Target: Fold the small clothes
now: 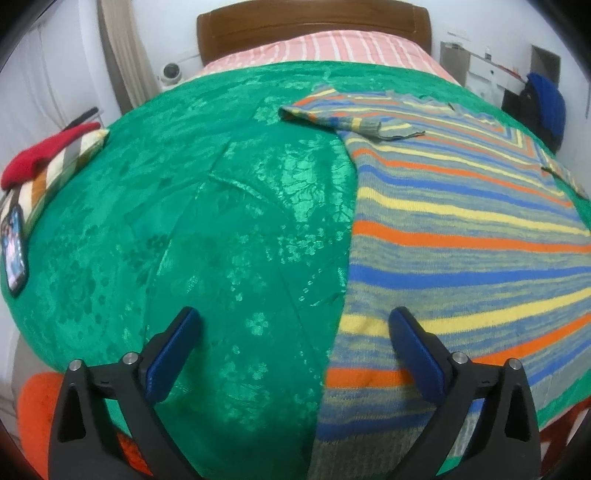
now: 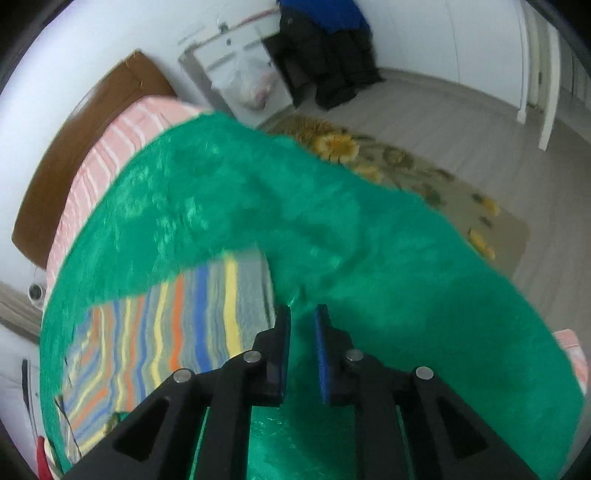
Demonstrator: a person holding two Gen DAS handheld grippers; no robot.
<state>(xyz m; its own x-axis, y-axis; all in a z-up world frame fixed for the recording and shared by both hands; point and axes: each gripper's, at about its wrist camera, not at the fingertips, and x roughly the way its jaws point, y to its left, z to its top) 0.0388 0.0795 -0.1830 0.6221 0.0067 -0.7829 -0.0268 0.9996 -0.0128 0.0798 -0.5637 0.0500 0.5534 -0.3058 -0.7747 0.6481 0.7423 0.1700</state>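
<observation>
A knitted sweater (image 1: 461,229) with orange, blue, yellow and grey stripes lies flat on the green bedspread (image 1: 192,229). One sleeve (image 1: 332,114) is folded across its far end. My left gripper (image 1: 295,317) hovers wide open over the sweater's near left edge; its right finger (image 1: 410,339) is above the knit and its left one above bare bedspread. In the blurred right wrist view the sweater (image 2: 177,325) lies to the left. My right gripper (image 2: 303,312) is above the green bedspread (image 2: 332,221) beside it, jaws a narrow gap apart with nothing between them.
A phone (image 1: 14,251), a patterned cushion (image 1: 62,166) and a red cloth (image 1: 40,151) lie at the bed's left edge. A wooden headboard (image 1: 314,29) stands at the far end. Off the bed's right side are a flowered rug (image 2: 406,173), a white cabinet (image 2: 236,62) and dark hanging clothes (image 2: 328,62).
</observation>
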